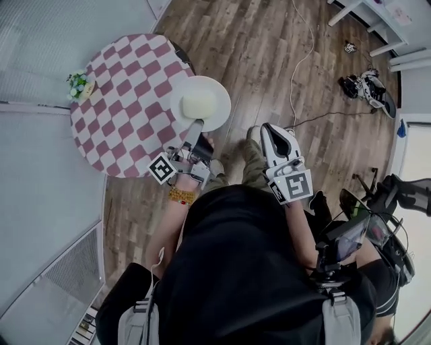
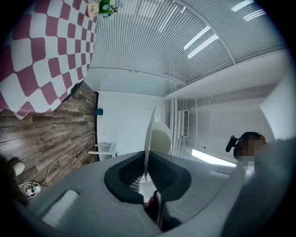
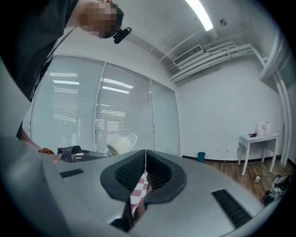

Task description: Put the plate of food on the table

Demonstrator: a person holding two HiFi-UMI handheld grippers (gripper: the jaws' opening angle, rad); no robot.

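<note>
A white plate (image 1: 217, 108) carrying a pale block of food (image 1: 199, 104) hangs level at the right edge of the round table with the pink-and-white checked cloth (image 1: 124, 101), partly over the cloth and partly over the floor. My left gripper (image 1: 196, 127) is shut on the plate's near rim. In the left gripper view the plate (image 2: 148, 134) shows edge-on between the jaws of the left gripper (image 2: 145, 173), with the food (image 2: 160, 139) to its right. My right gripper (image 1: 268, 130) hovers over the floor right of the plate, shut and empty. The right gripper (image 3: 145, 153) also sees the plate (image 3: 132, 138).
A small pot of flowers (image 1: 79, 85) stands at the table's far left rim. Glass walls with blinds run along the left. Cables (image 1: 296, 67) and dark gear (image 1: 367, 87) lie on the wooden floor at upper right, by white table legs (image 1: 350, 10). Another person with equipment (image 1: 350, 236) stands at right.
</note>
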